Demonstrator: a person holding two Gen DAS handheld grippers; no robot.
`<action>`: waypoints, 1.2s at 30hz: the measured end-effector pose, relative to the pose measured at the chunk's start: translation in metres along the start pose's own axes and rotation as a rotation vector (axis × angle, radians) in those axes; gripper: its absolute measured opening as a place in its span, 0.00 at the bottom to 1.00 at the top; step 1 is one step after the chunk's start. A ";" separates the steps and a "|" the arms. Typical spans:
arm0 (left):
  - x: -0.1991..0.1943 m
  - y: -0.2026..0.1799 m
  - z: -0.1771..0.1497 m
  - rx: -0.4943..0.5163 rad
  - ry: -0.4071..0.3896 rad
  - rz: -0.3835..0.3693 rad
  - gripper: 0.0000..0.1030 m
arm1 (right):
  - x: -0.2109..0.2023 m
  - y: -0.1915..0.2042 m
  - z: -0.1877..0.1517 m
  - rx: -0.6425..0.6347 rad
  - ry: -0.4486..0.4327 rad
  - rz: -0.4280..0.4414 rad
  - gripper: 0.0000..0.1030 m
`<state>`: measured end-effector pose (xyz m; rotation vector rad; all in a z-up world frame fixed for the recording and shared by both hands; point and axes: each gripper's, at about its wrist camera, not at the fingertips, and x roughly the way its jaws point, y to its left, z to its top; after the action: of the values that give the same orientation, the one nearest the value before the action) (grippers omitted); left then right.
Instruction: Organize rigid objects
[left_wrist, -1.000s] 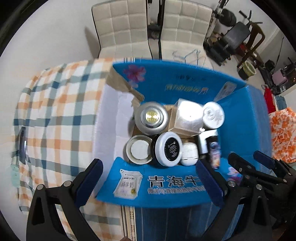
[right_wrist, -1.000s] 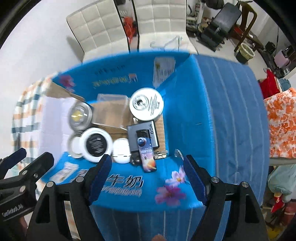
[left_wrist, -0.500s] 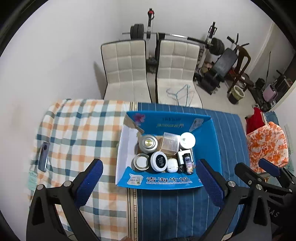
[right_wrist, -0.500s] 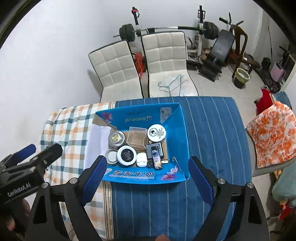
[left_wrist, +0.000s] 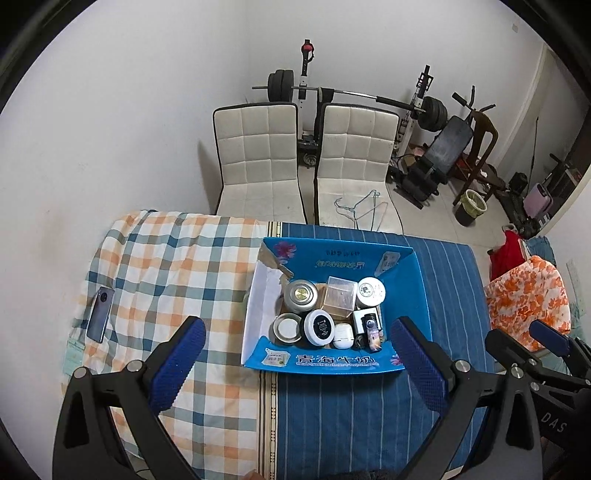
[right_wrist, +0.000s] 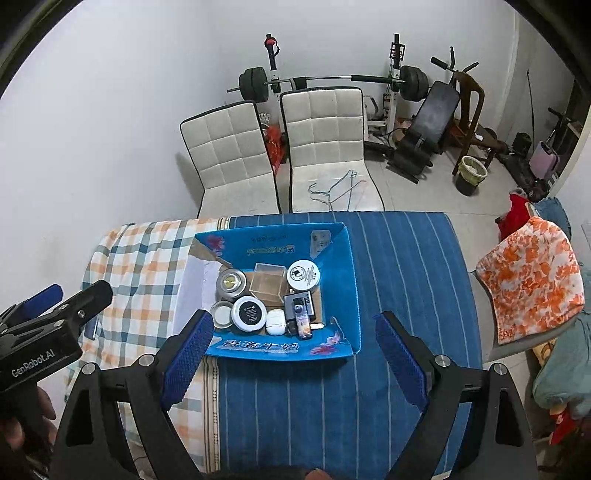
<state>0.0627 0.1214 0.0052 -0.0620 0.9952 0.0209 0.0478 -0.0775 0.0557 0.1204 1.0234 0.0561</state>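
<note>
Both grippers have pulled up and back from the blue box (left_wrist: 334, 291): a second ago it filled the wrist views, and now it sits small in the middle of the table with chairs and gym gear showing beyond it. The right gripper's (right_wrist: 293, 352) jaws have just been opening wider and nothing is between them; the left gripper (left_wrist: 295, 363) stands equally spread and empty.

Inside the box the objects lie as they did. A silver tin (left_wrist: 300, 295) sits at the far left of the box, a clear cube (left_wrist: 338, 297) beside it, and a white round tub (left_wrist: 370, 291) at the far right. In the near row are an open jar (left_wrist: 286, 328), a black-lidded jar (left_wrist: 319, 326), a white earbud case (left_wrist: 343, 336) and a cluster of small dark devices (left_wrist: 369, 328) that I cannot tell apart. The print on the lids is too small to read.

A phone (left_wrist: 99, 309) lies on the checked cloth (left_wrist: 166, 280), well left of the box. The box rests across the seam between that cloth and the blue striped cloth (left_wrist: 332, 413).

Each gripper is tilted steeply down toward the box from the near side, and only the black arms and blue pads show. In the right wrist view, part of a hand (right_wrist: 14, 432) grips the left gripper's handle at the frame's lower left edge.
</note>
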 end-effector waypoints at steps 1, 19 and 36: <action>-0.002 0.000 -0.001 -0.001 -0.003 0.002 1.00 | -0.001 0.000 0.000 -0.001 -0.002 -0.005 0.89; -0.010 0.007 -0.014 -0.013 -0.009 0.017 1.00 | -0.011 0.001 -0.001 -0.004 -0.033 -0.044 0.89; -0.010 0.009 -0.019 -0.006 -0.007 0.053 1.00 | -0.014 0.001 -0.007 -0.020 -0.044 -0.075 0.89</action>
<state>0.0413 0.1288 0.0028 -0.0411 0.9893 0.0724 0.0348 -0.0771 0.0642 0.0651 0.9822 -0.0045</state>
